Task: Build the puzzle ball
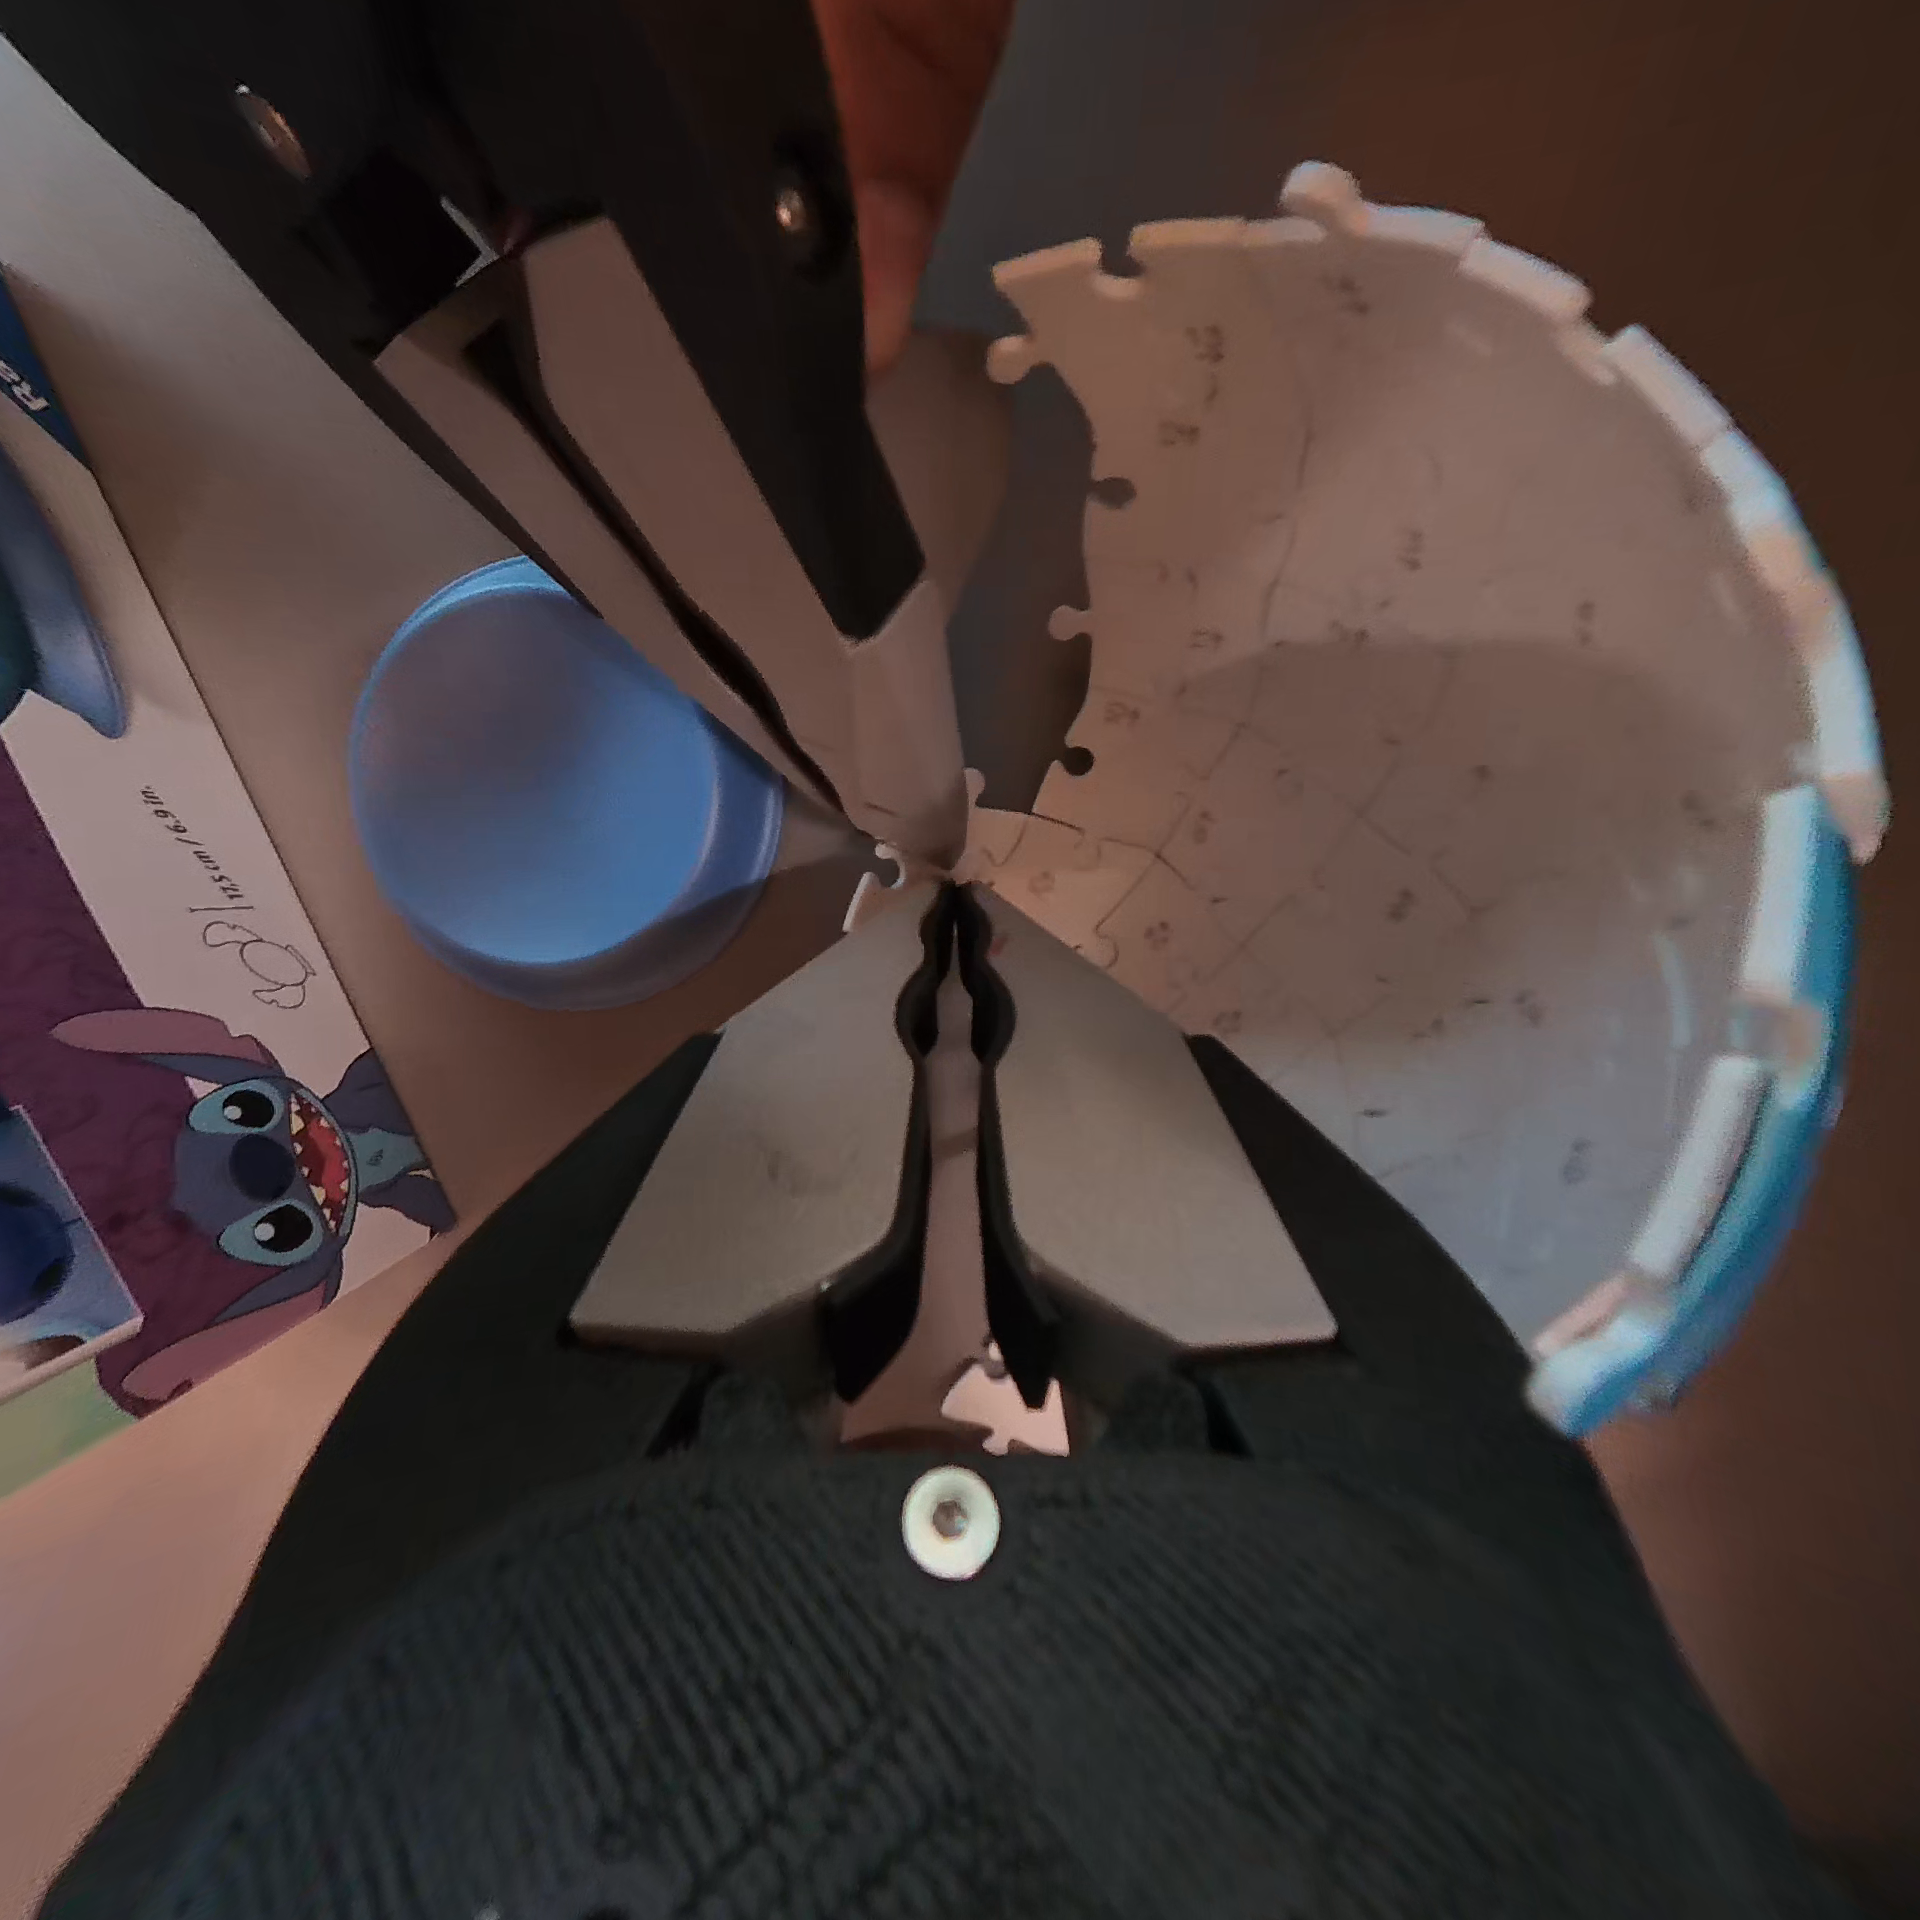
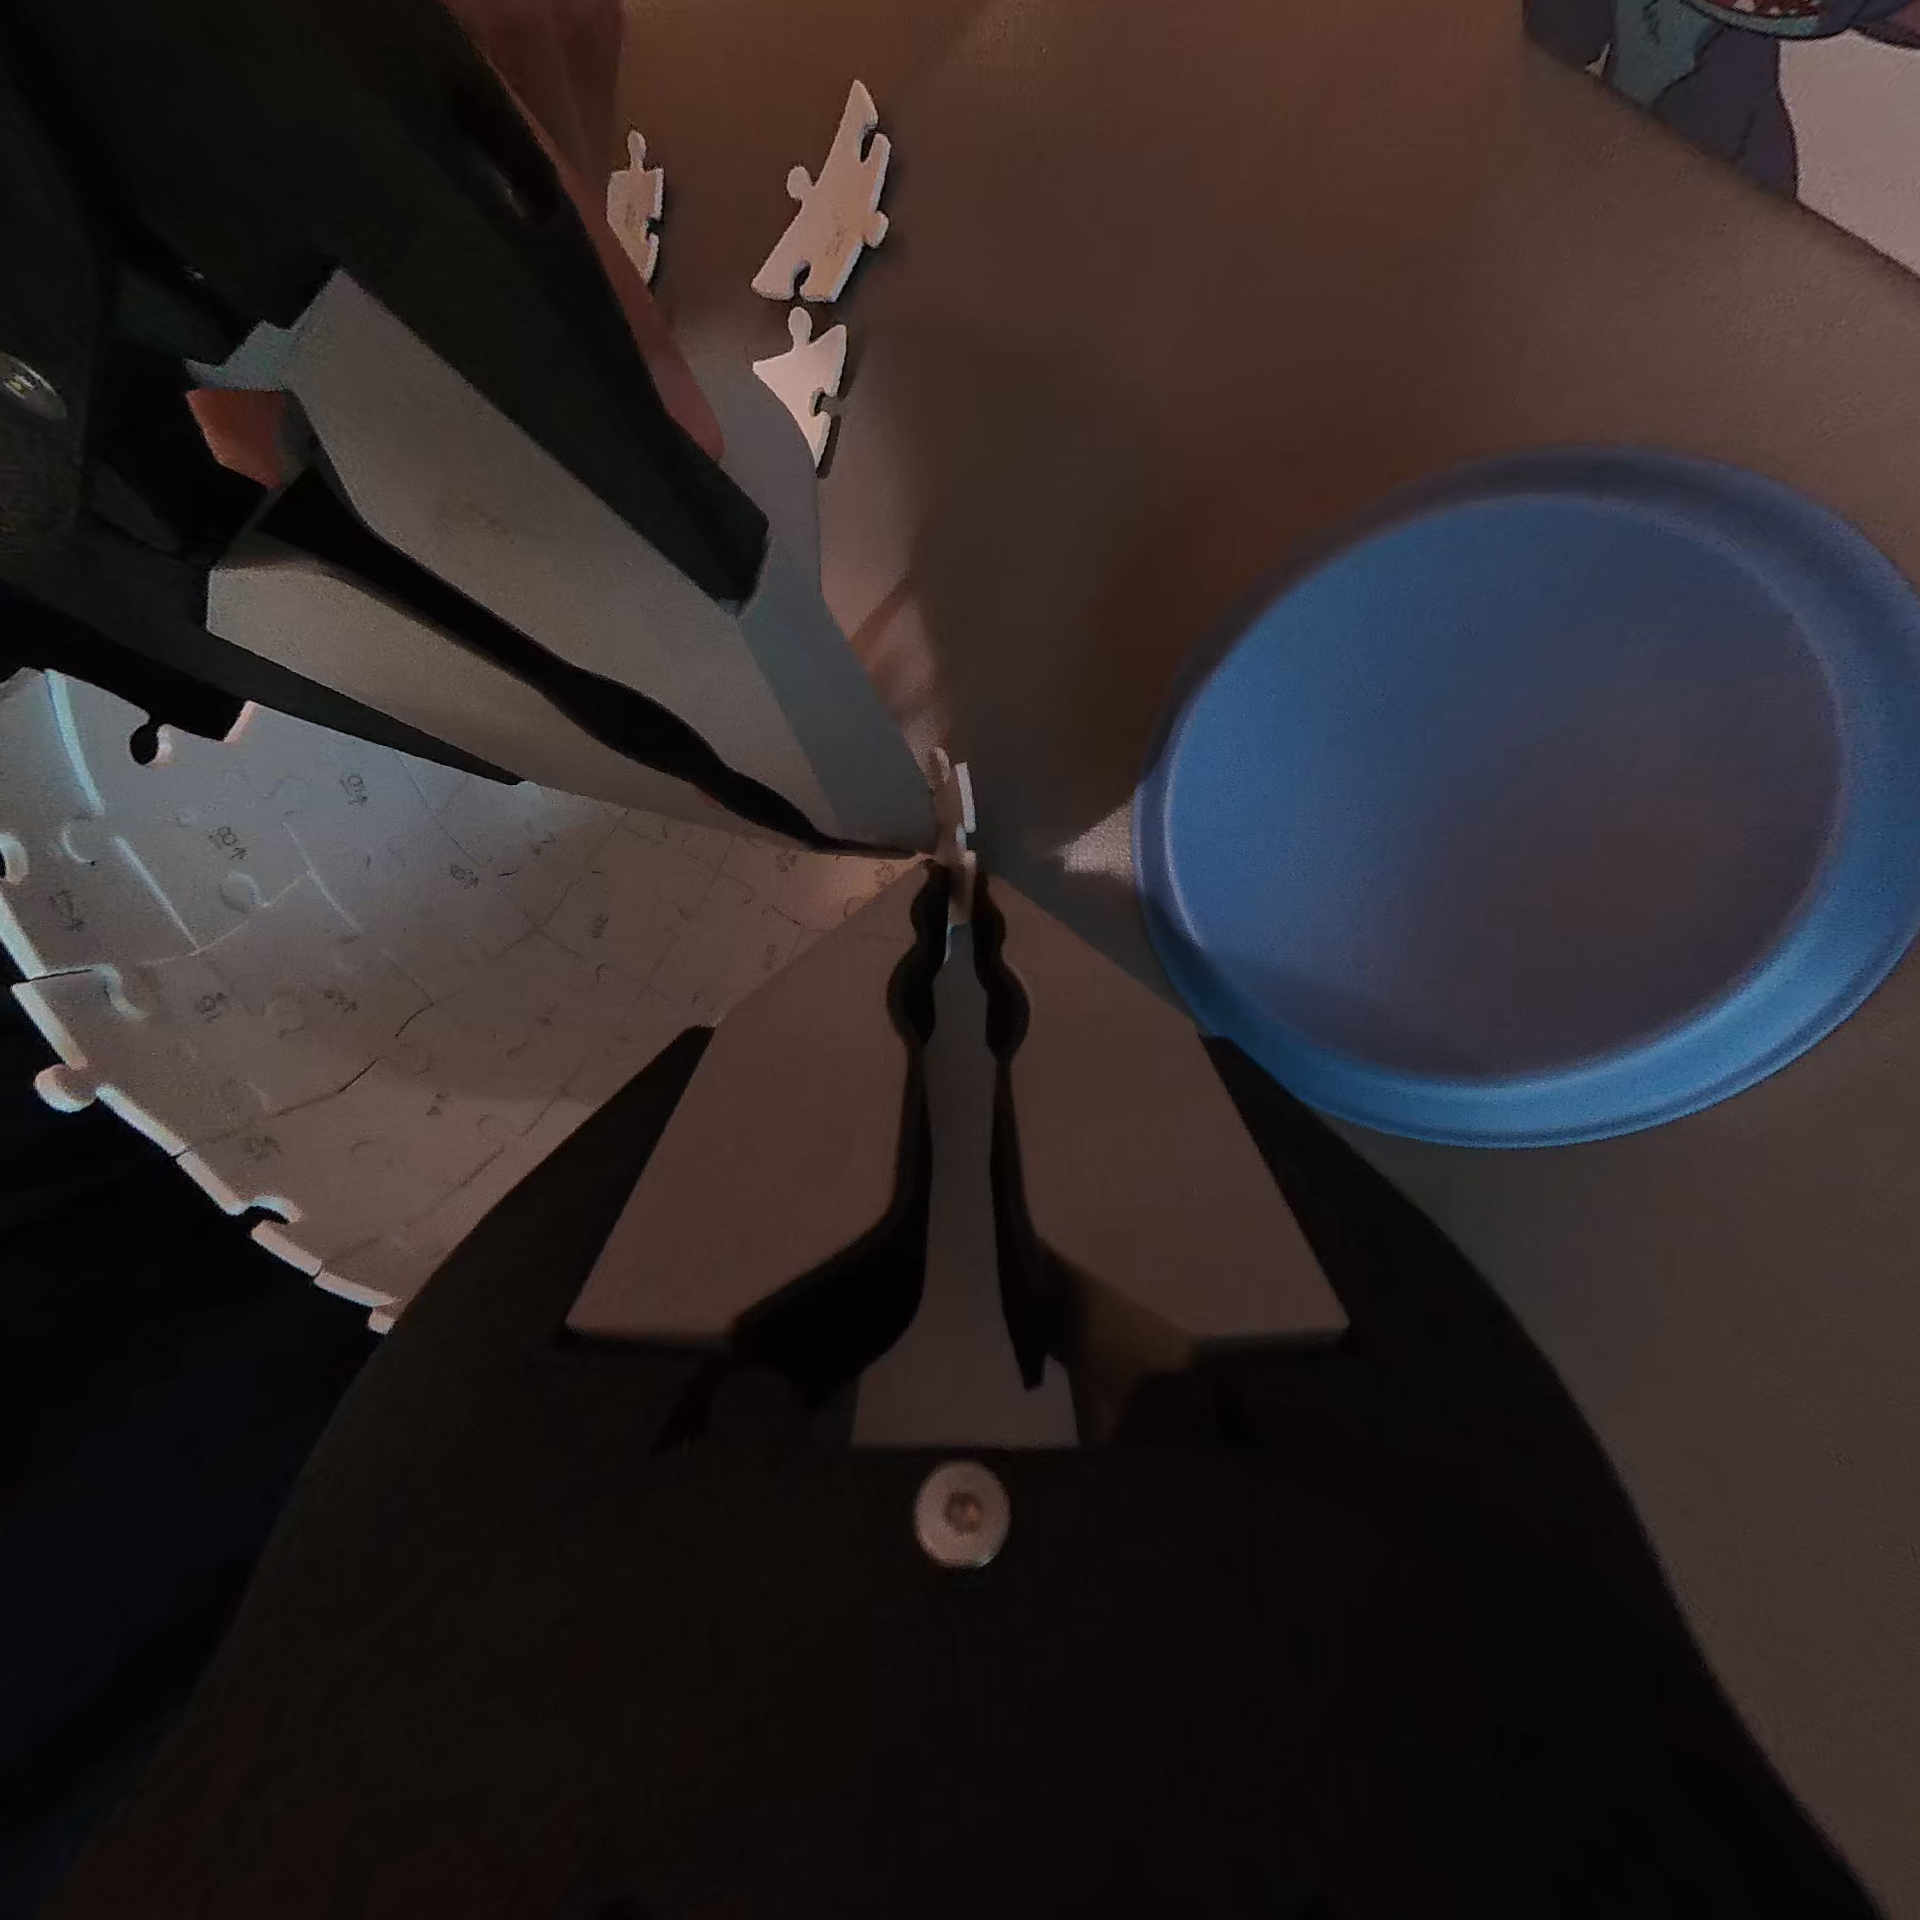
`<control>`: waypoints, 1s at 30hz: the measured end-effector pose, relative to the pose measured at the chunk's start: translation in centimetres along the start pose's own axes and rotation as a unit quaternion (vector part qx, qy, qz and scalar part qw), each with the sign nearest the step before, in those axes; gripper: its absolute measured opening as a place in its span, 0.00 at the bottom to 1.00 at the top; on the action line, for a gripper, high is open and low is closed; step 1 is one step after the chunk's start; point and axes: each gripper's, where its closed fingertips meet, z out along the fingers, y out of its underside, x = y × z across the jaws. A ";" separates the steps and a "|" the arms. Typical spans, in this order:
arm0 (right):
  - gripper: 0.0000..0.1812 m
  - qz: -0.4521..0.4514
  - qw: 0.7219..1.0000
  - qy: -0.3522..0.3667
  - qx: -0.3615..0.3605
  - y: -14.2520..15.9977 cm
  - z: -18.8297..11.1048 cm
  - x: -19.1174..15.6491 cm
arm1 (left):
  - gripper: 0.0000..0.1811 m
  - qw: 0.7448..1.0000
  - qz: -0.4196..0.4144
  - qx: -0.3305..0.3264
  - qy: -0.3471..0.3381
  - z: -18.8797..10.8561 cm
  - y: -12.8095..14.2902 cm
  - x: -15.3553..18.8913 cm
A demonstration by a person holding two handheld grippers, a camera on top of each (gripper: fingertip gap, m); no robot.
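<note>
Both grippers meet tip to tip at the rim of the half-built white plastic puzzle ball shell (image 1: 1455, 779), which lies open side up showing its numbered inner face, blue outer skin along the far edge.

Left gripper (image 1: 948, 904): fingers pressed nearly together, pinching the shell's jagged edge, or a small white piece (image 1: 878, 883) at that edge. Contact point is blurred, so which one is hard to say.

Right gripper (image 2: 961, 888): fingers nearly closed on a small white puzzle piece (image 2: 961, 805) right at the rim.

A round blue plastic lid-like disc (image 1: 561, 779) sits on the brown tabletop (image 2: 1143, 312) just beside the tips. Three loose white puzzle pieces (image 2: 831, 197) lie farther off. A printed cartoon box (image 1: 208, 1039) lies beyond the disc.

Risks, as a judgement:
- Tab and socket misaligned, so the piece buckles or pops out.
- Too much push flexes the thin shell and unseats neighbouring pieces.
- The piece slips from a fingertip-only pinch.
- Crowded tips knock each other or nudge the disc.
</note>
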 end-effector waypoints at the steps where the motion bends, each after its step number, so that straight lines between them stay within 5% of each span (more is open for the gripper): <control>1: 0.01 0.001 1.000 -0.002 0.000 0.0 0.0 0.0 | 0.00 1.000 0.001 0.001 0.002 0.1 0.0 0.1; 30: 0.01 0.021 0.999 -0.019 0.016 -0.1 -0.3 0.3 | 0.00 1.000 -0.006 -0.021 0.001 0.5 -0.1 -0.3</control>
